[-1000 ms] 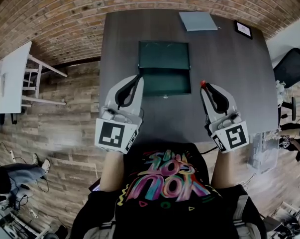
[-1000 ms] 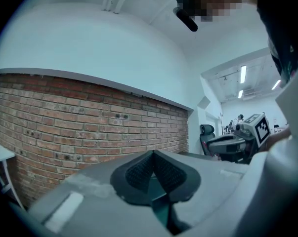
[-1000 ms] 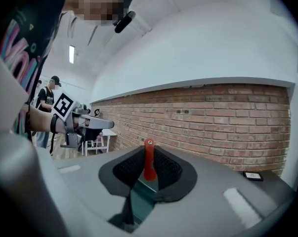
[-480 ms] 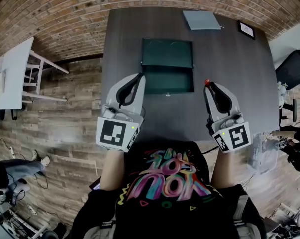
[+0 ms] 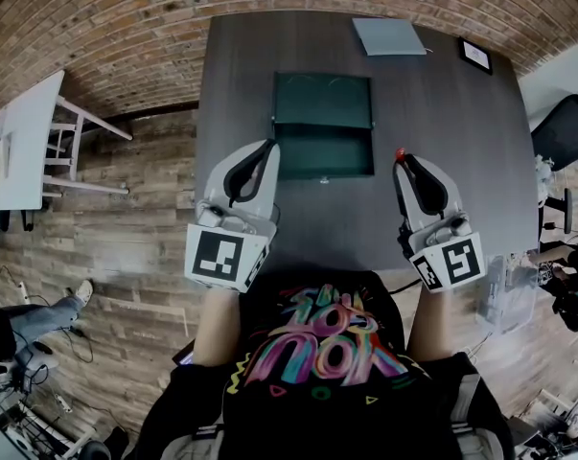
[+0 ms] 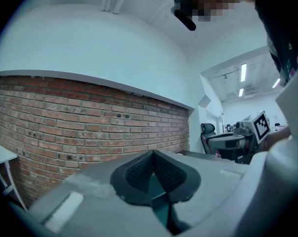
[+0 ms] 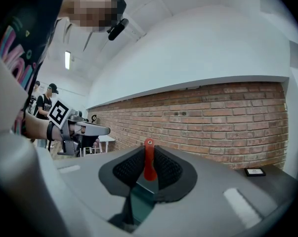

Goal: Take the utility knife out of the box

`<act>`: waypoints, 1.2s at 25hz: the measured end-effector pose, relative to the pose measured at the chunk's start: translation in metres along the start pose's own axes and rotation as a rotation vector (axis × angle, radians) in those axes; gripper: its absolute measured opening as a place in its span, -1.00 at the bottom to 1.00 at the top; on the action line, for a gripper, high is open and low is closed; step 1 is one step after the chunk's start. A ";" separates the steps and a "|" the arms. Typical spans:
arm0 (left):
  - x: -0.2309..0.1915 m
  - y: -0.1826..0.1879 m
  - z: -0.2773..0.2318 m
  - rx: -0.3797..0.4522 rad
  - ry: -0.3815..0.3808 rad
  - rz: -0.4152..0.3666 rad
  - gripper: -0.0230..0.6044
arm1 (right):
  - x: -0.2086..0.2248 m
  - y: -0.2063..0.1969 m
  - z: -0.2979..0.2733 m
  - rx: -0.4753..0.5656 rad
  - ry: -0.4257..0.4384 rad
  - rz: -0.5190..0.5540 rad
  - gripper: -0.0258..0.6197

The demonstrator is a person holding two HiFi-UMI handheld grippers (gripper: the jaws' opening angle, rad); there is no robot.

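**Since the utility knife is sitting in the right gripper, the box job is looking nearly done**

While the green box is lying open on the dark table with its lid flipped back toward the brick wall, the right gripper is hovering just off its near right corner. Its jaws are pinching narrow on a thin red piece with a little hole at the tip. I'm reading that as the knife, so it's sitting up in the air and not inside the box.

The pads are gripping it on both flat sides with the tip poking out past them, which I'm guessing is keeping it from swivelling.

The left gripper is floating by the near left corner, jaws pressed together with nothing between them. It's looking like it's parked close in case the box needs steadying. Both are pointing level toward the wall.

From the head view the box interior is looking bare, though it's dark in there, so I'm not swearing to it. The main risk I'm seeing is such a slim grip slipping.
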State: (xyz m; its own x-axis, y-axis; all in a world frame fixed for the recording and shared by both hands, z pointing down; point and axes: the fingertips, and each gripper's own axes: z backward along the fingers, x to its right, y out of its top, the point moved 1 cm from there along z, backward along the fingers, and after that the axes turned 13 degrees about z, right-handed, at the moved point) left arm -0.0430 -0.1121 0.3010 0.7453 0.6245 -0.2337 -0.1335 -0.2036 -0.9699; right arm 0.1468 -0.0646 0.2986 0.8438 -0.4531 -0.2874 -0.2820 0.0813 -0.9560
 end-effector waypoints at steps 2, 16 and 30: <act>-0.001 -0.001 0.000 -0.003 0.006 0.007 -0.92 | 0.000 -0.001 -0.001 -0.001 0.001 -0.001 -0.75; -0.006 -0.001 -0.007 -0.008 0.011 0.006 -0.92 | 0.004 -0.004 -0.010 -0.010 0.013 -0.013 -0.75; -0.010 -0.008 -0.007 -0.027 0.018 0.001 -0.92 | 0.003 -0.011 -0.012 -0.023 0.017 -0.016 -0.75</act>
State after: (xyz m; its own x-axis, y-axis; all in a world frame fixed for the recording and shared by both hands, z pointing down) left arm -0.0444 -0.1216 0.3118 0.7569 0.6106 -0.2331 -0.1167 -0.2247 -0.9674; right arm 0.1473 -0.0771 0.3089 0.8405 -0.4695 -0.2706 -0.2791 0.0530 -0.9588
